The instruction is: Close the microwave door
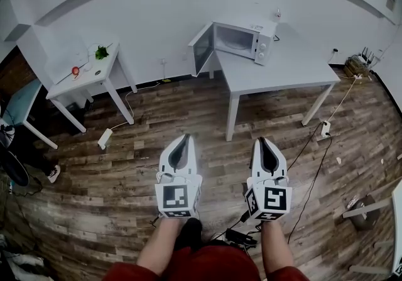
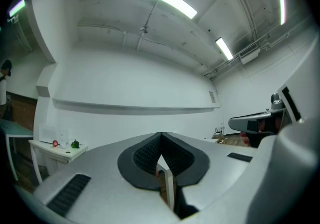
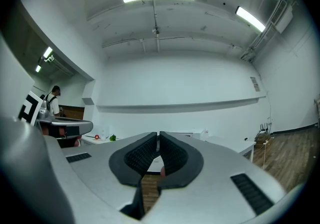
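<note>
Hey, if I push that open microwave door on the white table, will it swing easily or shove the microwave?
The door stands wide open as a stiff hinged panel, so a light push should probably swing it. The microwave looks squat and boxy, so tipping seems unlikely, though it might slide slightly on the smooth table.

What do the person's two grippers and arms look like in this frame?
The left gripper and right gripper are pale grey shells tapering to a point, lined with black ribbed pads. Each carries a cube with black-and-white square markers. The forearms are bare; red clothing shows below.
</note>
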A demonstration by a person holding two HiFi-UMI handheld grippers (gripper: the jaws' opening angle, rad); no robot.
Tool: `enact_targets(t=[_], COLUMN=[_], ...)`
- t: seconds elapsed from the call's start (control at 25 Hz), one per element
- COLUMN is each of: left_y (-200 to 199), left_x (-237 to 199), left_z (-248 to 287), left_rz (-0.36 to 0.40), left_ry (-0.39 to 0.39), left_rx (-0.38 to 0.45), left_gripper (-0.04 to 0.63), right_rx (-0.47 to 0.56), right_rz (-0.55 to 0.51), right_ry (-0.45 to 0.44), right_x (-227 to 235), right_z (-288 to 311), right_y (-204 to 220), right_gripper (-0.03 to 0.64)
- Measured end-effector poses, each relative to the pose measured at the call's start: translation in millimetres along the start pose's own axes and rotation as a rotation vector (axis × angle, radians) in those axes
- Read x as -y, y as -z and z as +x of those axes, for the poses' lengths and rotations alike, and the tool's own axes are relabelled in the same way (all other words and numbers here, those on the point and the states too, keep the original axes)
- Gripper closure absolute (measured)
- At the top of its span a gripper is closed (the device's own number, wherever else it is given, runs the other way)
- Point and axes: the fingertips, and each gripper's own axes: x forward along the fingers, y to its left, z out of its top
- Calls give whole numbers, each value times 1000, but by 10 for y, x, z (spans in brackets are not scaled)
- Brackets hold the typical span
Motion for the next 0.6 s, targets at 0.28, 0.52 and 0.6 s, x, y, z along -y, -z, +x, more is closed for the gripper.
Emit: enact_targets(t=[0.28, 0.52, 0.6], left_y=[122, 271, 324], left_x=[-151, -438, -585], left_z=[305, 620, 747], left_rz=[-11, -21, -27], left_ry=[18, 37, 38], left_rx=[-4, -7, -6], left_gripper=[569, 569, 569], right_rx=[-20, -33, -38], right_rz=[-17, -30, -39], right_ry=[8, 14, 17], right_x=[-17, -156, -222], right_z=[322, 737, 915], right_y=[123, 226, 268], right_gripper=[579, 580, 579])
